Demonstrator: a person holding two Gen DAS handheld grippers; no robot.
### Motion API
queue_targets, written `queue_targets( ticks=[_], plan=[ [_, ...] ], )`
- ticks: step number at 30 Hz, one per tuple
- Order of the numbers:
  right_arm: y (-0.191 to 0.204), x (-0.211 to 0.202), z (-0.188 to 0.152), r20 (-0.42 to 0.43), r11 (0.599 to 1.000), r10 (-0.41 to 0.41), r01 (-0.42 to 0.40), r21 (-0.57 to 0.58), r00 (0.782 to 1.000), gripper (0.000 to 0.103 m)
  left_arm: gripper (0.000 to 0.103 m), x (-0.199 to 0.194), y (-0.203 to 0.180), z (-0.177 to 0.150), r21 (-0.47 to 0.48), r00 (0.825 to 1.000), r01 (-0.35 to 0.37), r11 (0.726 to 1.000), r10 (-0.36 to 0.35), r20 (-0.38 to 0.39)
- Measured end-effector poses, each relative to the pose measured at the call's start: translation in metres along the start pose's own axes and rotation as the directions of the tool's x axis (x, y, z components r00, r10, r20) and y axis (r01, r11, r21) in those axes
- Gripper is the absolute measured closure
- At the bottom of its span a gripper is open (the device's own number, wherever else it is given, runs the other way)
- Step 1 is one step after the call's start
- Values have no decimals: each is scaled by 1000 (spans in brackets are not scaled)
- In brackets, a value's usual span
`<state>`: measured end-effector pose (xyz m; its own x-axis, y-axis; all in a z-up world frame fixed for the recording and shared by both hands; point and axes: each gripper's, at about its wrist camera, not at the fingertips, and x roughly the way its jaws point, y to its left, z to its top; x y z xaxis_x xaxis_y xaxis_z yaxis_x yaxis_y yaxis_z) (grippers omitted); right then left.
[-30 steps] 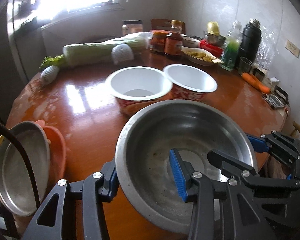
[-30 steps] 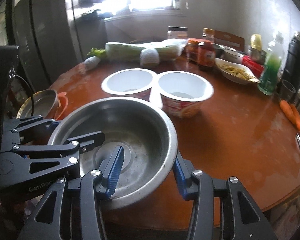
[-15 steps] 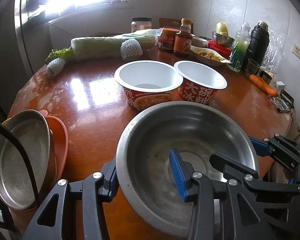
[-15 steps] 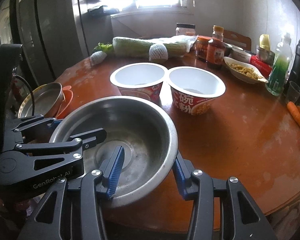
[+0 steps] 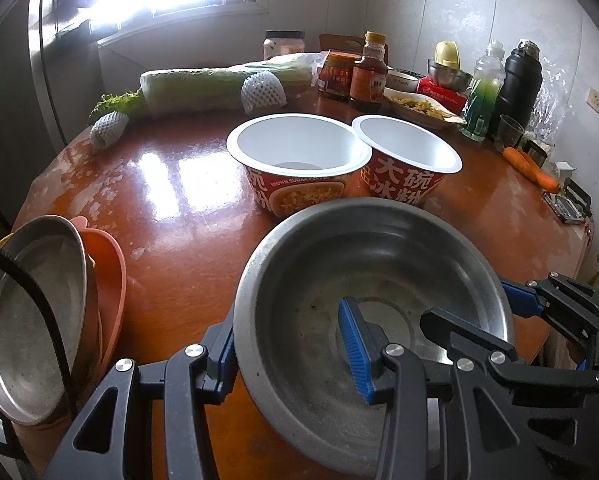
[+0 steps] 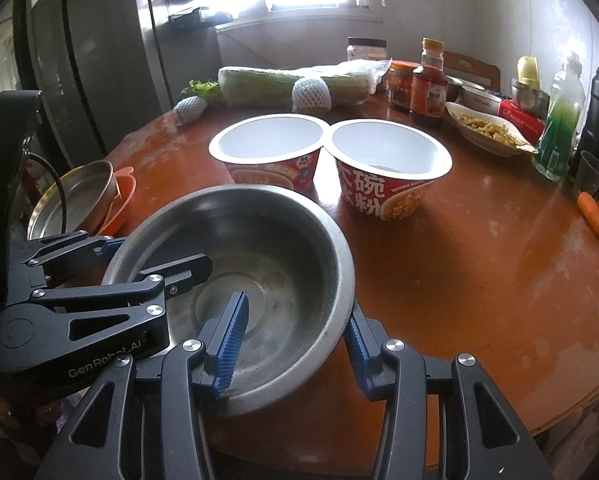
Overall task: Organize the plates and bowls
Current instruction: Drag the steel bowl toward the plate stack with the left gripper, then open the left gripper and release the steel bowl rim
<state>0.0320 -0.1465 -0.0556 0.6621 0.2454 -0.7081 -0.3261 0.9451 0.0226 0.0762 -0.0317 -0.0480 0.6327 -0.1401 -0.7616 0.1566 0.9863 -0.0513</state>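
A large steel bowl point(image 5: 363, 280) point(image 6: 267, 240) sits at the near edge of the round wooden table point(image 5: 179, 208). My left gripper point(image 5: 291, 352) is shut on its near-left rim, one finger outside, one inside. My right gripper point(image 6: 295, 336) is shut on its near-right rim the same way. Two empty red-and-white paper bowls point(image 5: 299, 152) point(image 5: 407, 152) stand side by side just beyond it. A steel plate point(image 5: 31, 320) leans on an orange bowl point(image 5: 107, 276) at the table's left edge.
At the back lie a wrapped cabbage point(image 5: 219, 84), sauce jars point(image 5: 367, 72), a dish of food point(image 5: 419, 106), a green bottle point(image 5: 483, 92) and a black flask point(image 5: 519, 80). Carrots point(image 5: 531, 168) lie at the right edge. A fridge point(image 6: 79, 60) stands to the left.
Both grippers, still holding the steel bowl, have lowered; the paper bowls now show more from the side and the view has tilted up.
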Motion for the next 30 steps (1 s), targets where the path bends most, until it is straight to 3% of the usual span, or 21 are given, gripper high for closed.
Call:
queue_targets(
  ticks=[30],
  plan=[
    [-17,-17,15,49,997,25,-29,74,998,48,51,-23,5,18,-32,998,42,999,-40,47]
  ],
)
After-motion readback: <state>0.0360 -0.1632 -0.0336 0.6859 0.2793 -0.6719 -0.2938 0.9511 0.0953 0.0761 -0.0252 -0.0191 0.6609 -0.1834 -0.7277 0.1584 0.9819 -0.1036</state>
